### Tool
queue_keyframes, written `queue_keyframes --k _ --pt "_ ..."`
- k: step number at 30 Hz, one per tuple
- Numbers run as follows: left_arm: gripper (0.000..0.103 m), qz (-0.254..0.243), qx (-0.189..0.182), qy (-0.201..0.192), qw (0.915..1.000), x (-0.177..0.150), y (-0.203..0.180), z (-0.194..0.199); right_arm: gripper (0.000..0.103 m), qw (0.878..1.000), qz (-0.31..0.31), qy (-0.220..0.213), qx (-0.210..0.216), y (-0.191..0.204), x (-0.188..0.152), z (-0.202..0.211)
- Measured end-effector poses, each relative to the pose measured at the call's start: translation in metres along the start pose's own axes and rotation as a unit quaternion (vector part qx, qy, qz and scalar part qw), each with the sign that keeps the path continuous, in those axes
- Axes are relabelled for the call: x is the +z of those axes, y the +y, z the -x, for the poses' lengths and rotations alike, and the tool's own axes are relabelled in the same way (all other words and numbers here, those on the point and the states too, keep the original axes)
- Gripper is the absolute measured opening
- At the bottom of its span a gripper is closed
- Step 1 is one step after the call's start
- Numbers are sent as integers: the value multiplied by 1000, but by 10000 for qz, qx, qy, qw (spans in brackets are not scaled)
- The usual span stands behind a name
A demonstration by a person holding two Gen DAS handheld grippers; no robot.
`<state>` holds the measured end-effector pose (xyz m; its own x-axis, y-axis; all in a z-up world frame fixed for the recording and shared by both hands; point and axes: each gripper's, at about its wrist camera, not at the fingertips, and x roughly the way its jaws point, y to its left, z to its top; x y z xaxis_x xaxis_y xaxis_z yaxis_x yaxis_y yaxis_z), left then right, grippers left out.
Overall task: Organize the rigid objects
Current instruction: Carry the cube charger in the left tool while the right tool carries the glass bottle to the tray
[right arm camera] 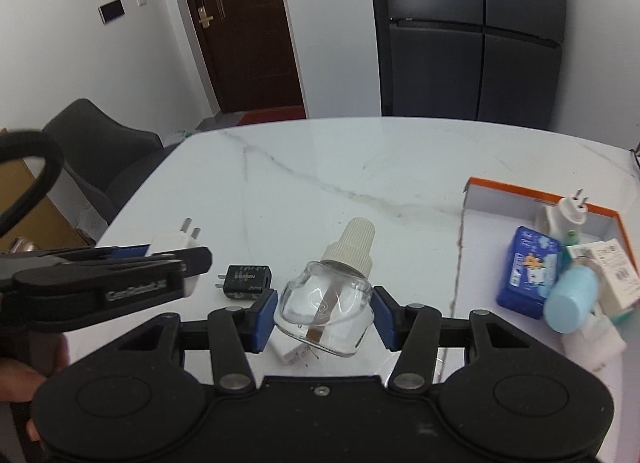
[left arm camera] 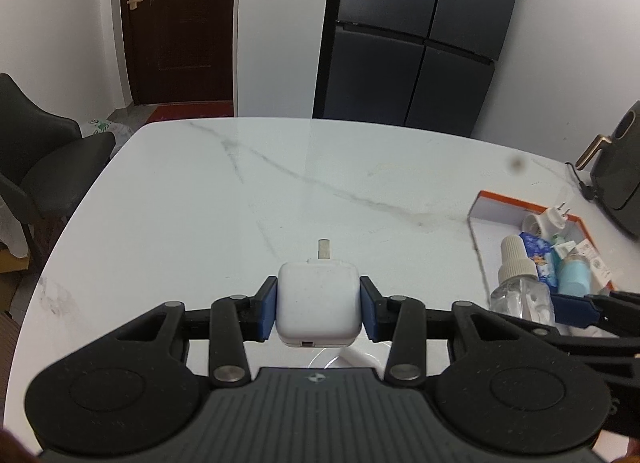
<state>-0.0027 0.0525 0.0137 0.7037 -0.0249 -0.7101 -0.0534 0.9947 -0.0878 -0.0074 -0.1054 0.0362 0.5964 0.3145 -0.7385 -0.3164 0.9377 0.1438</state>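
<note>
The left tool [left arm camera: 319, 309] grips a white square charger [left arm camera: 318, 311]; the right tool [right arm camera: 325, 313] a clear, white-capped glass bottle [right arm camera: 326, 303].

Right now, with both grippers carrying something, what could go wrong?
The glass bottle sits tilted between the right gripper pads; it might slip and break on the table. The orange box is already crowded, so the white charger in the left gripper may not fit flat.

My left gripper [left arm camera: 319, 313] is clamped on a load; my right gripper [right arm camera: 325, 315] likewise, both angled downward.
</note>
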Motion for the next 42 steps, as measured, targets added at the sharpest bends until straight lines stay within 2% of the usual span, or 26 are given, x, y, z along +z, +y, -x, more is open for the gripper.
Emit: queue_keyframes --k 9,16,42 --pt "42 -182 107 -103 9997 -4 -29 20 62 9997 -58 -223 11 -8 0 41" --pt "42 -241 54 -132 9996 -9 -40 31 62 9991 -82 -417 -48 -13 -1 65" --pt "42 -399 -110 -135 9991 -19 -73 46 62 9978 -219 -587 -236 -36 -13 92"
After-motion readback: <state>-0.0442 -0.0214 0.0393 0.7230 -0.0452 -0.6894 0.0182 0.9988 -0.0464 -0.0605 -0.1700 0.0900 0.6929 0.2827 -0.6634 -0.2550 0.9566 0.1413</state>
